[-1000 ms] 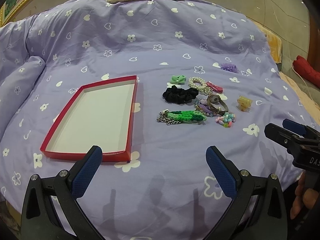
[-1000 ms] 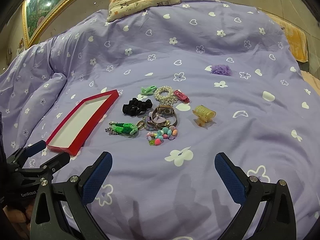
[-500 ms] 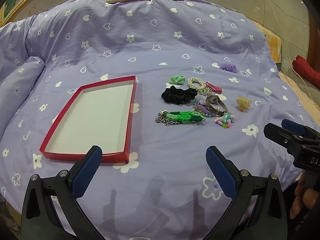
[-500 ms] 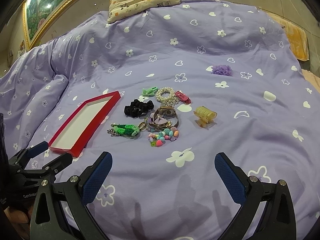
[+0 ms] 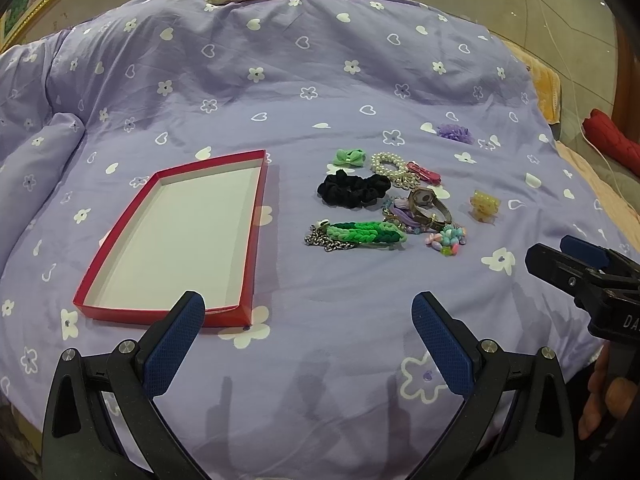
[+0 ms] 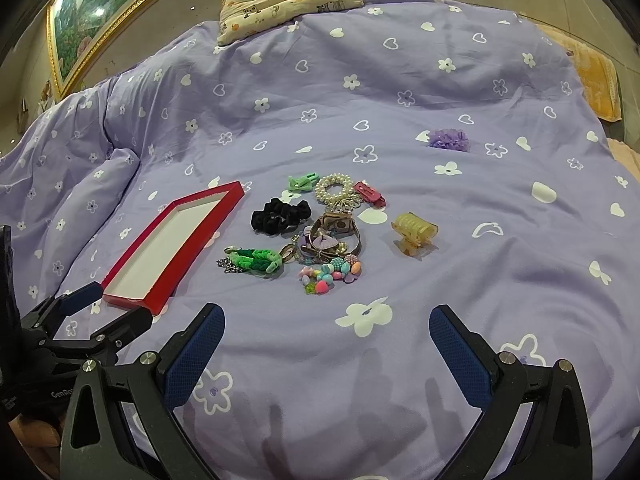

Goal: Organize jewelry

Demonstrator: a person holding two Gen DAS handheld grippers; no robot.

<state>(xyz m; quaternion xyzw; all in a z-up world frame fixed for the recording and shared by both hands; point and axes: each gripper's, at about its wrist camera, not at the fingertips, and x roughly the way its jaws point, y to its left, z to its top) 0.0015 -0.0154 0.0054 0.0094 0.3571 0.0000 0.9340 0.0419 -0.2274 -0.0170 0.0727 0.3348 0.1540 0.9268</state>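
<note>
Little has changed in the last second: both the left tongs [image 5: 308, 312] and right tongs [image 6: 326, 324] stay spread and empty low in frame, the jewelry pile [image 6: 316, 232] mid-frame beside the empty red tray [image 5: 256, 208], sorting unstarted.

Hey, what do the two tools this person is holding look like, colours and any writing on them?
Both look alike: a matte black plastic frame forking into two fingers, each tipped with a dark blue textured pad, with silver screws at the joints. The left tool shows white lettering starting "GenRo" in the right wrist view; the right tool shows "DA" in the left. No cables visible.
</note>
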